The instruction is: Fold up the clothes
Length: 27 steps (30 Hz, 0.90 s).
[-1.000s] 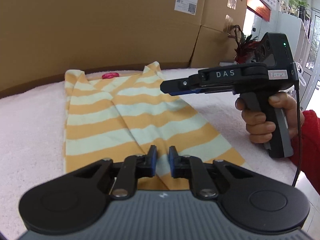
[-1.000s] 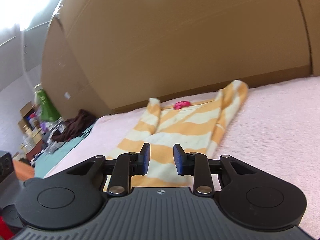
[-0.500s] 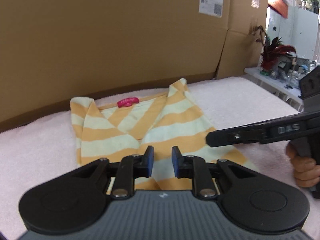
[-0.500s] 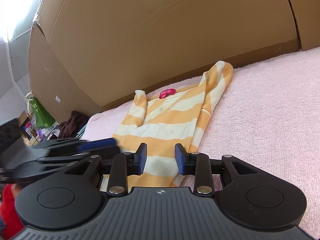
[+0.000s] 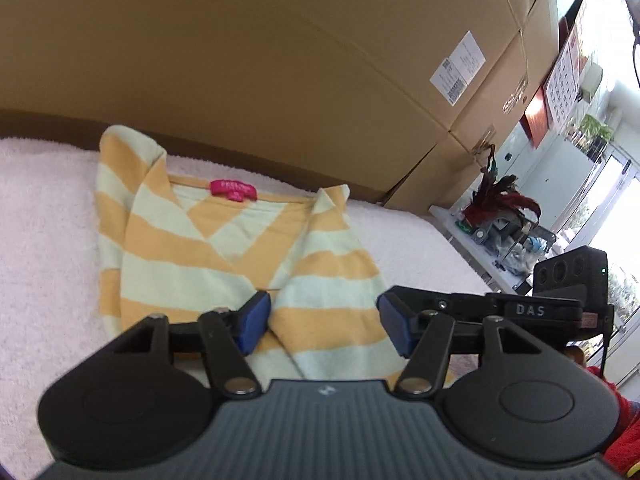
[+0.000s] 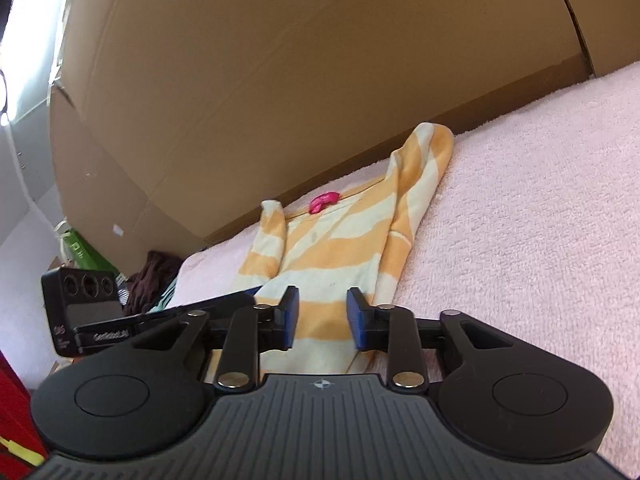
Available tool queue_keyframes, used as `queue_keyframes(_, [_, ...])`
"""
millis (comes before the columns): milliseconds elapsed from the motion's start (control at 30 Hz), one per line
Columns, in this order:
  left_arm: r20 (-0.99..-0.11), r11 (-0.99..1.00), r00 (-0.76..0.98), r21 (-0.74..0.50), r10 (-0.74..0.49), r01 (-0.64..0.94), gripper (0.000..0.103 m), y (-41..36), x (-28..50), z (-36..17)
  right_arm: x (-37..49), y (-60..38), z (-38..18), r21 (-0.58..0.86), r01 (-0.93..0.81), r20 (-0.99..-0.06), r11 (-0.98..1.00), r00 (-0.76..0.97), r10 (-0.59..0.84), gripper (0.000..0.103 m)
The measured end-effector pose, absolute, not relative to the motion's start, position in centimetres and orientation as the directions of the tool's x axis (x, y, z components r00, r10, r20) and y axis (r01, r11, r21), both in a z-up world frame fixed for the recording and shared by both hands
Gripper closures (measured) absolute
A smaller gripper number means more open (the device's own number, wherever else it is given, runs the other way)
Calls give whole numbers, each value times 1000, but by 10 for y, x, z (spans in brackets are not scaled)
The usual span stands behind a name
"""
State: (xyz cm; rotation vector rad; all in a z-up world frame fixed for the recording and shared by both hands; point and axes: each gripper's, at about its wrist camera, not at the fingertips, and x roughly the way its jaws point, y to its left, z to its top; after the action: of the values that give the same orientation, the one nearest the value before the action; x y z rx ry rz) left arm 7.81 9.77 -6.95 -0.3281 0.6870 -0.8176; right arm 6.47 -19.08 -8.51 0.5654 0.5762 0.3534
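In the left wrist view, the striped garment [image 5: 224, 264] lies flat on the pink terry surface [image 5: 44, 248], its long axis running from the bottom centre of the frame up toward the upper left, neckline at the far end against the cardboard boxes [image 5: 280, 60]. It is a soft knit in broad orange and pale cream bands, both sides folded inward so the edges meet in a V below a pink neck label [image 5: 234, 191]. The left tool [image 5: 324, 326] hangs over the near hem, its blue-padded fingers spread wide apart and holding nothing. At the right of the frame the right tool [image 5: 394, 312] reaches in sideways above the garment's right edge. In the right wrist view, the garment [image 6: 340, 248] runs from the lower centre up to the right of centre, collar far, one folded shoulder peaking near the box wall. The right tool [image 6: 322, 318] sits over the near hem with its fingers apart and empty, and the left tool [image 6: 224, 304] comes in from the left of the frame.
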Motion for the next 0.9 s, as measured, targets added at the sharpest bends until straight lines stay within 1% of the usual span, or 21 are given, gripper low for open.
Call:
queue_keyframes(67, [-423,638,479,-538,-769,550,41,99,80,-71,71,-189,-82,571,-150,-419,807,792,444,77])
queue_keyframes(100, [-419,633,475,-548,-774,548,40,99,80,-71,82,-183,-77,523,-170,-447,835,779,439,77])
queue_keyframes(133, [-419,632,474,-547,-774,549,38,99,80,-71,94,-179,-74,480,-193,-466,856,770,435,80])
queue_keyframes(200, [-427,643,480,-528,-766,555,38,96,77,-70,119,-181,-73,457,-191,-481,869,769,422,81])
queue_keyframes(233, [-433,650,485,-515,-760,559,37,94,76,-69,134,-189,-74,470,-147,-494,870,773,398,82])
queue_keyframes(267, [-441,661,492,-497,-751,562,36,93,74,-68,145,-199,-76,509,-97,-490,855,784,381,87])
queue_keyframes(367, [-469,707,531,-430,-706,561,35,86,67,-64,167,-226,-77,584,4,-456,812,829,324,85])
queue_keyframes(400, [-480,728,550,-398,-683,557,35,85,64,-63,164,-229,-75,601,12,-445,799,836,322,82])
queue_keyframes(433, [-487,753,579,-348,-654,558,35,81,58,-60,160,-232,-73,618,19,-434,786,842,321,82])
queue_keyframes(467, [-490,776,609,-297,-624,556,35,77,53,-57,144,-228,-68,649,-17,-400,761,843,360,82])
queue_keyframes(533, [-464,814,682,-182,-566,552,35,71,39,-50,110,-220,-58,705,-96,-324,703,838,440,82])
queue_keyframes(567, [-438,823,713,-129,-548,554,35,69,31,-46,84,-209,-54,694,-121,-315,710,836,450,81])
queue_keyframes(633, [-388,839,760,-71,-521,539,36,70,18,-40,32,-187,-52,648,-104,-342,755,846,410,80])
queue_keyframes(667, [-398,857,773,-76,-494,509,38,73,13,-36,3,-179,-53,629,-79,-352,773,858,374,78])
queue_keyframes(700, [-404,853,761,-111,-507,510,48,79,2,-29,-25,-171,-53,611,-54,-360,790,869,338,78])
queue_keyframes(733, [-410,848,749,-146,-521,510,52,86,-10,-22,-51,-164,-53,595,-56,-355,801,876,325,78])
queue_keyframes(767, [-412,842,739,-176,-533,510,52,93,-22,-16,-77,-156,-54,575,-68,-349,815,881,319,78])
queue_keyframes(800, [-389,837,746,-162,-540,522,52,98,-42,-10,-100,-143,-51,546,-70,-349,835,887,302,79])
queue_keyframes(833, [-368,834,753,-146,-545,533,52,104,-61,-6,-121,-133,-52,509,-78,-336,857,899,281,82])
queue_keyframes(900, [-356,843,776,-71,-521,534,53,109,-97,-7,-156,-112,-56,442,-102,-299,891,920,253,83])
